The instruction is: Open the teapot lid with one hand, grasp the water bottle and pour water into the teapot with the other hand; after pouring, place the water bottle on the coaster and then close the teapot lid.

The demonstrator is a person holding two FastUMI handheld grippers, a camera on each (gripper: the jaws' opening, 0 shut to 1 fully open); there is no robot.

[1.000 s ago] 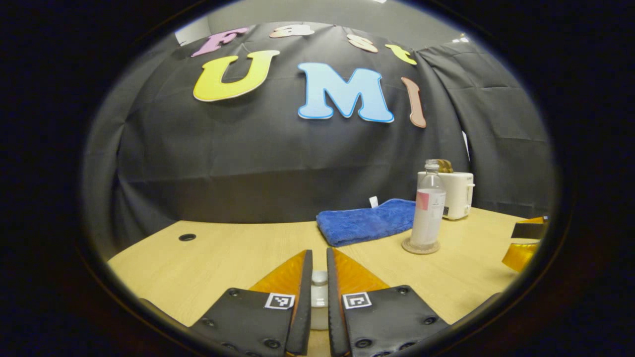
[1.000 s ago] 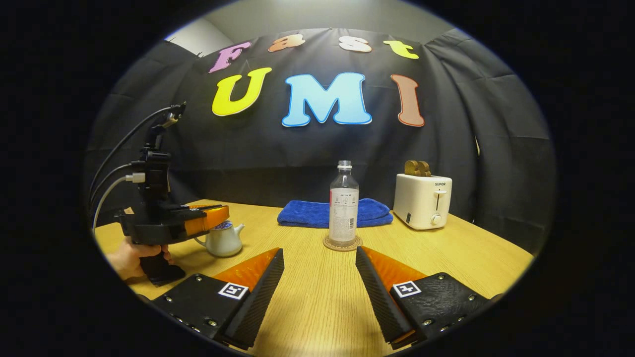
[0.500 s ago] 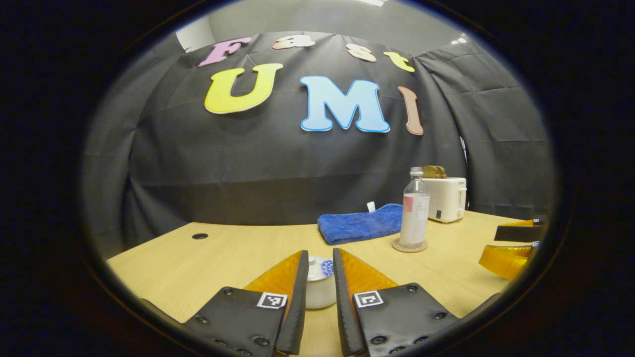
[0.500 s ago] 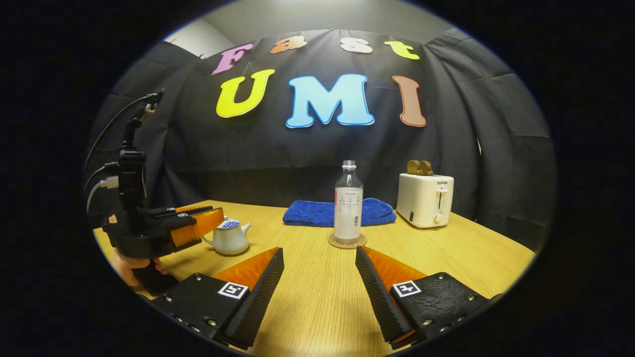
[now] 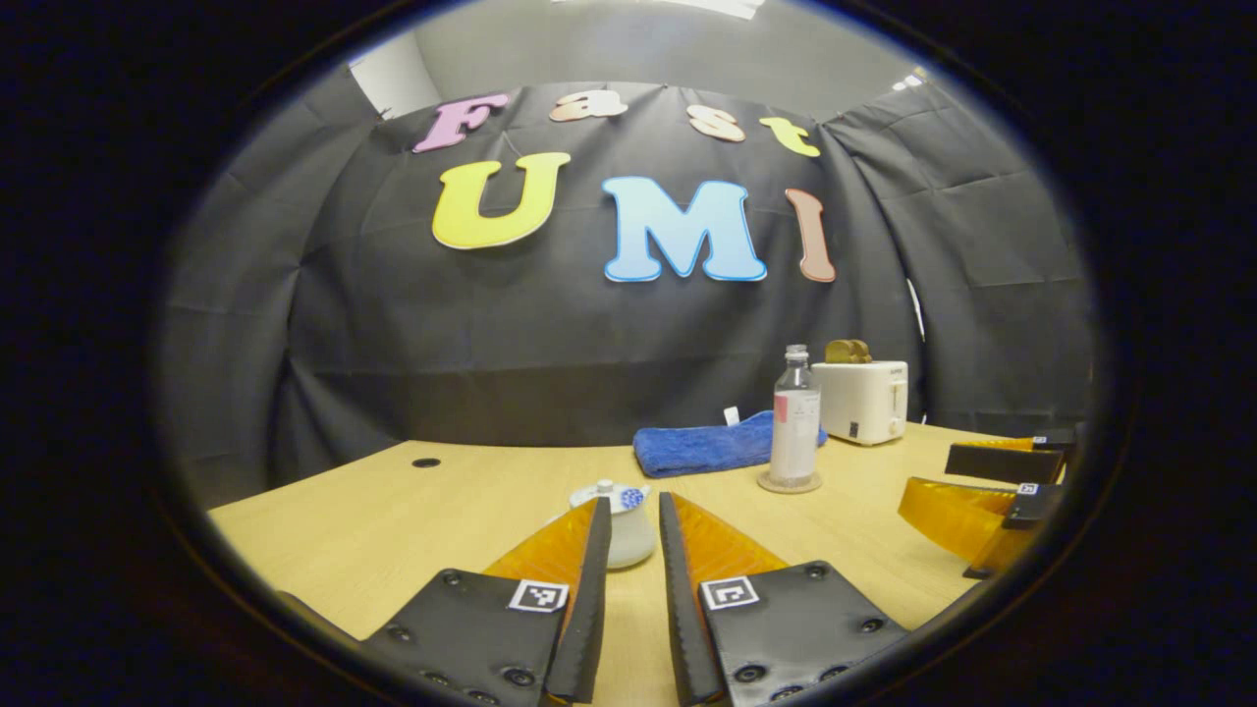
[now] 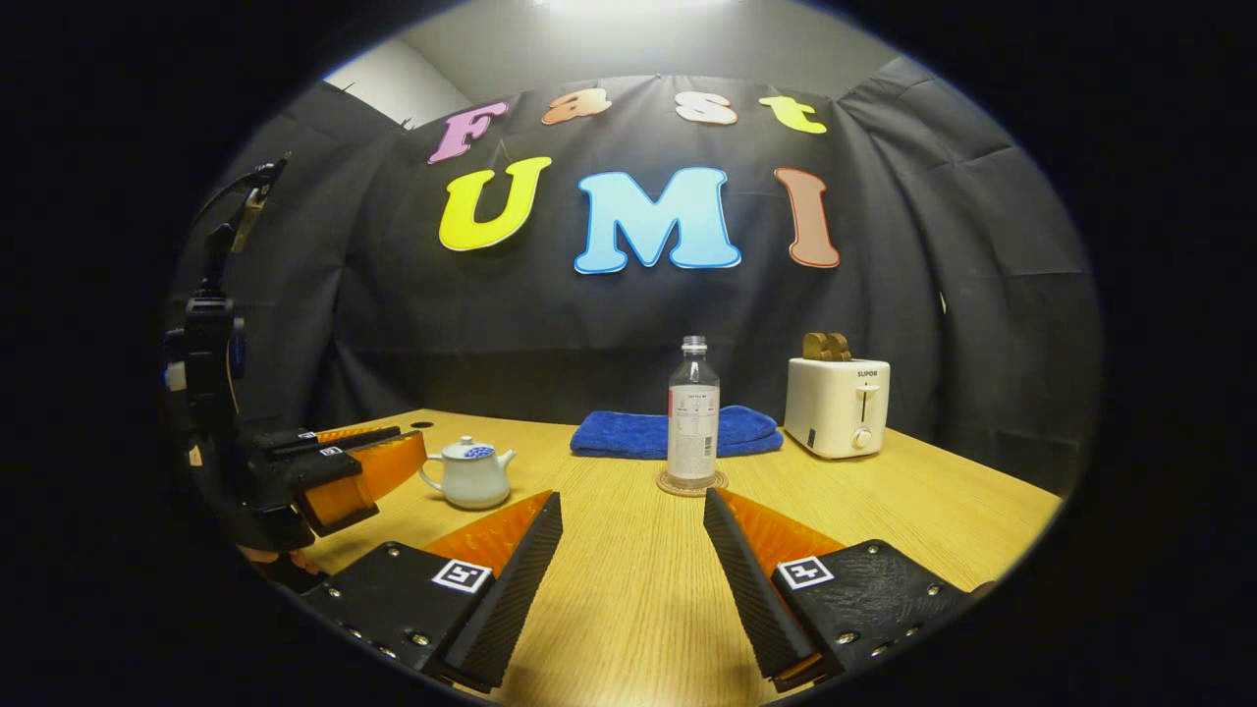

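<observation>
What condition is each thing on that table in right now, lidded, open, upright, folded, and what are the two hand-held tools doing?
Teapot: upright, lid on.
Water bottle: upright on the coaster, uncapped.
Blue towel: folded, lying flat.
Toaster: upright, toast sticking out of the slots.
Left tool: fingers nearly closed, gripping nothing, short of the teapot.
Right tool: open, empty.

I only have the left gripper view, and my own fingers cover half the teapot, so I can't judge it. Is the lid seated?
Observer: Yes. In the right gripper view the lid sits level on the teapot.
Operator: Which way does the spout point?
Observer: Toward the water bottle. The handle faces the left tool.
Operator: And the right tool?
Observer: The right tool has its fingers spread wide, with only bare table between them.
</observation>
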